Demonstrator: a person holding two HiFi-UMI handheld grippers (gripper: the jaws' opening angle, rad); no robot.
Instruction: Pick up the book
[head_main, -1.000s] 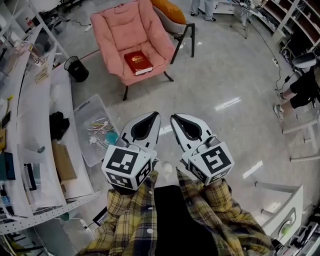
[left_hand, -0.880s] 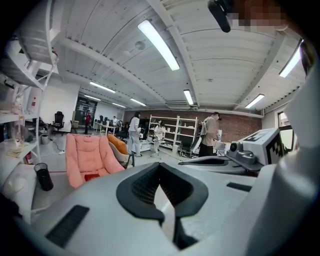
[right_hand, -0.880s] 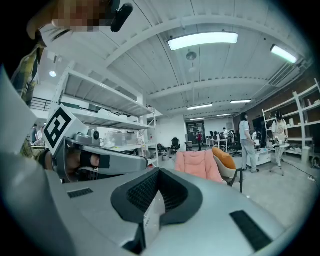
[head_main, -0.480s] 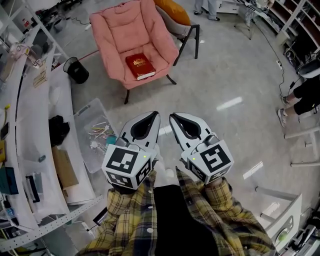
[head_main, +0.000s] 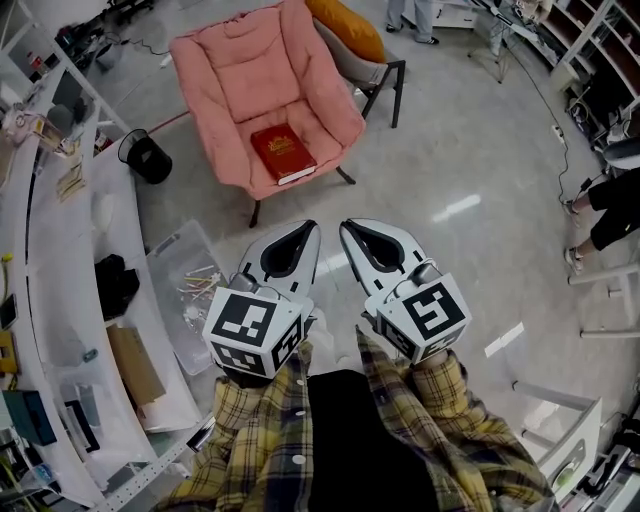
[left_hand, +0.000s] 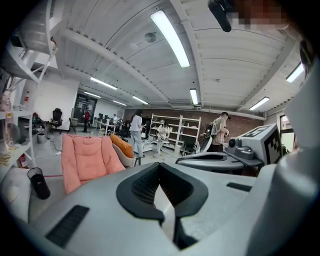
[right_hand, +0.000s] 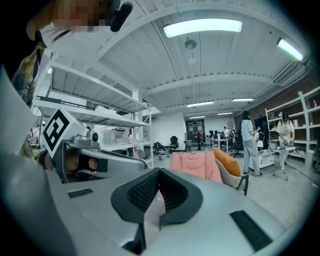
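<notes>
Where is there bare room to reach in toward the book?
The floor in front and right of the chair is bare. The seat is free around the book. Crowded left: black bin, clear tote, table.

The book (head_main: 283, 153) is a closed red hardcover, lying flat, cover up, on the pink chair (head_main: 250, 70) seat. It lies well ahead of the left gripper (head_main: 306, 228) and right gripper (head_main: 349, 227), touching neither.

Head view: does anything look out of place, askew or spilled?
Only the red book: it lies flat on the seat of the pink armchair, turned at an angle to its edges. A clear bin on the floor holds loose items. Nothing looks spilled or damaged.
</notes>
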